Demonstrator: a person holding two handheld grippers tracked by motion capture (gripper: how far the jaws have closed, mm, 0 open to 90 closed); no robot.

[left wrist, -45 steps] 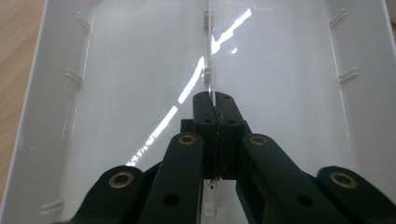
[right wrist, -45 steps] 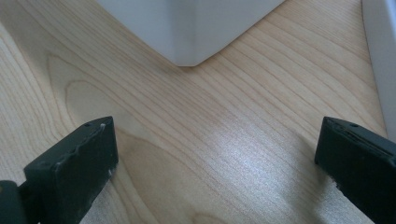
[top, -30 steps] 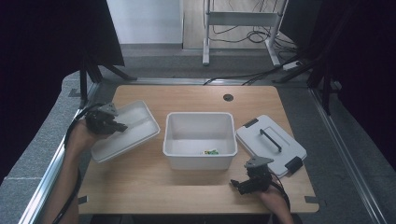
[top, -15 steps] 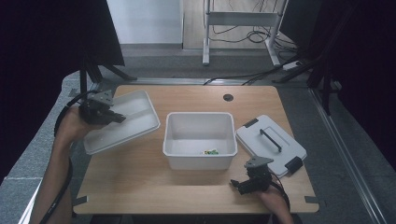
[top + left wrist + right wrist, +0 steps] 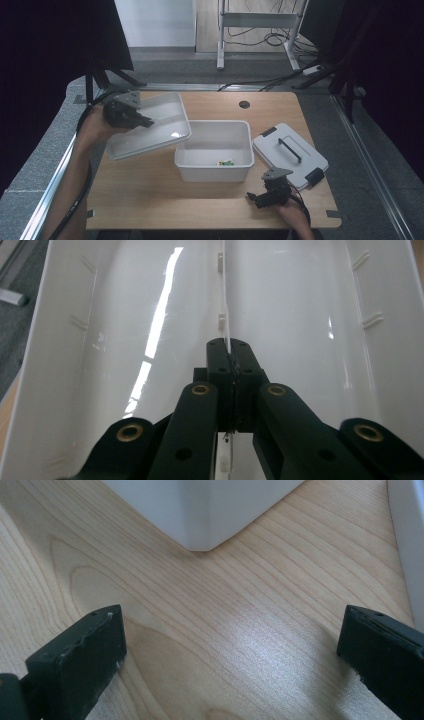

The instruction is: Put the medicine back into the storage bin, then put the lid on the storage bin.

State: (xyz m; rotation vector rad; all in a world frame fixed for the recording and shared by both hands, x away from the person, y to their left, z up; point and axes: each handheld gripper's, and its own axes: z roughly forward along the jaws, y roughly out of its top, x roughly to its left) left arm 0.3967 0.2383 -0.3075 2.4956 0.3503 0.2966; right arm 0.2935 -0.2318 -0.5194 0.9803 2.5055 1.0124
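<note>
High view: left gripper (image 5: 131, 116) clamped on the divider of a white inner tray (image 5: 150, 131), held tilted above the table (image 5: 150, 190) w/ its right corner over the rim of the white bin (image 5: 213, 171). Step looked like lifting the tray toward the bin; next move prob. needs levelling & lining up w/ the rim. Lid (image 5: 290, 155) lay right of bin. Right gripper (image 5: 256, 197) rested near front edge.

Left gripper view: jaws pinched tight on the thin central rib.

Right gripper view: jaws wide apart, nothing between, bin corner ahead.
</note>
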